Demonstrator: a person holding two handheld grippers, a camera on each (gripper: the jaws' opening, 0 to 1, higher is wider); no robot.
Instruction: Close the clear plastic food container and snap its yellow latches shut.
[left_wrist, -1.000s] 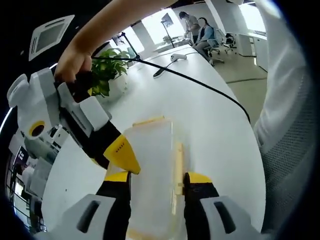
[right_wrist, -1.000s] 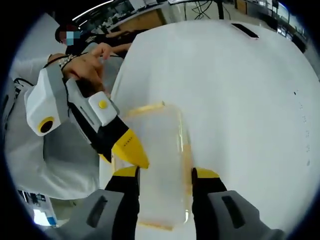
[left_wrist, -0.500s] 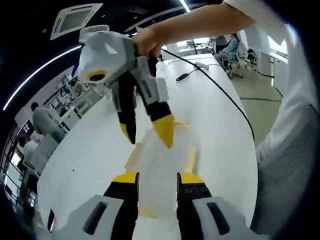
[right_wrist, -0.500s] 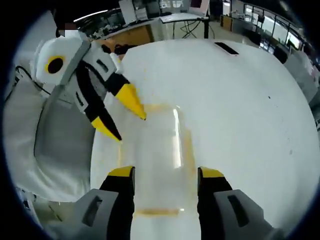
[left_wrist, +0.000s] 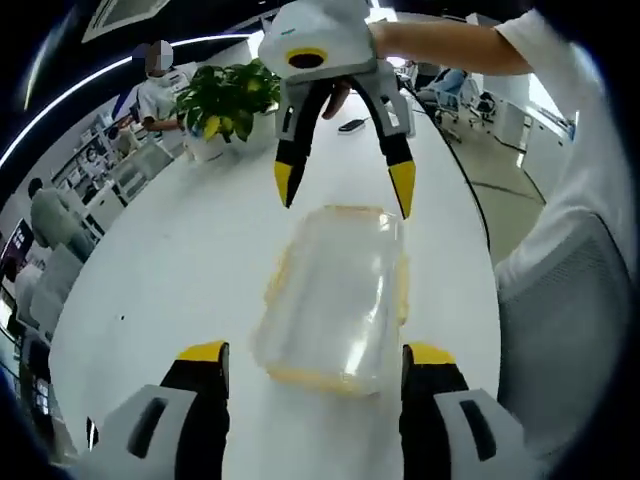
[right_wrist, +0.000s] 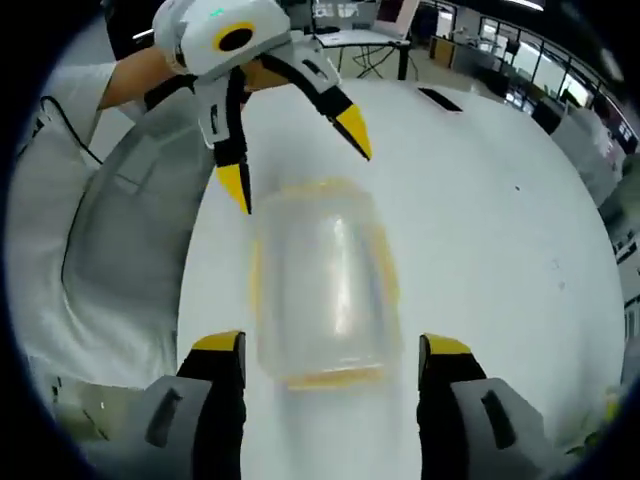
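Lying lidded on the white table (left_wrist: 190, 260), the clear container (left_wrist: 335, 295) looks empty.

Left gripper (left_wrist: 315, 362) with jaws spread wide, yellow-tipped, holding nothing, right gripper (right_wrist: 332, 358) likewise wide open and empty, the two facing each other tip to tip, each gripped from behind by a bare hand (left_wrist: 345, 92) and forearm (left_wrist: 440, 48)

Bare table (left_wrist: 180, 260) all round container (left_wrist: 335, 295).
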